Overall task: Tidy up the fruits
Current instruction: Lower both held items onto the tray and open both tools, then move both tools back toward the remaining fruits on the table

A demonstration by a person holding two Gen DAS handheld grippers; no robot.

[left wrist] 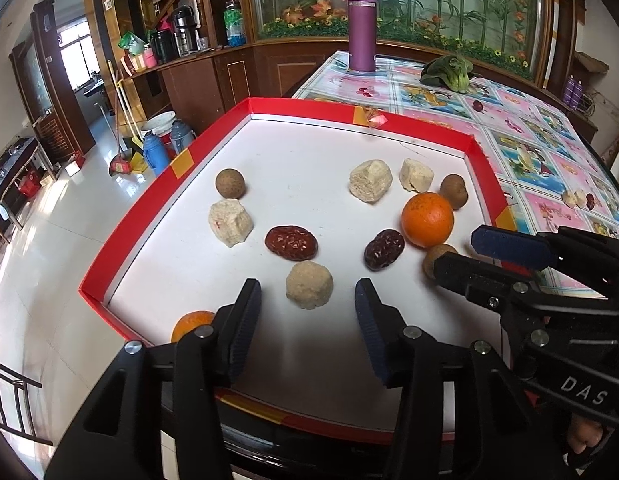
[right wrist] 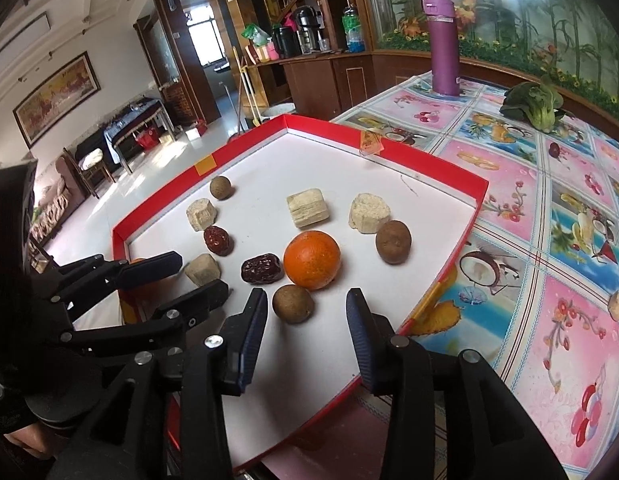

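A red-rimmed tray [left wrist: 181,164] [right wrist: 461,172] with a white floor holds mixed fruit. My left gripper [left wrist: 307,320] [right wrist: 201,274] is open, its fingertips on either side of a beige puffed ball [left wrist: 309,285] [right wrist: 203,270] without gripping it. The open right gripper [right wrist: 306,296] [left wrist: 457,250] straddles a brown longan [right wrist: 292,303] [left wrist: 431,258], just short of an orange [right wrist: 312,259] [left wrist: 427,220]. Two red dates [left wrist: 291,243] [left wrist: 384,249] lie mid-tray. A second orange [left wrist: 191,322] sits at the near left corner, half hidden by my left finger. Beige chunks and two more longans are scattered further back.
On the flowered tablecloth [right wrist: 509,200] right of the tray stand a purple flask [left wrist: 361,28] [right wrist: 443,40] and a leafy green vegetable [left wrist: 449,70] [right wrist: 533,106]. A loose dark fruit [right wrist: 554,150] and small pieces [left wrist: 575,199] lie there. The tray's left side overhangs the floor.
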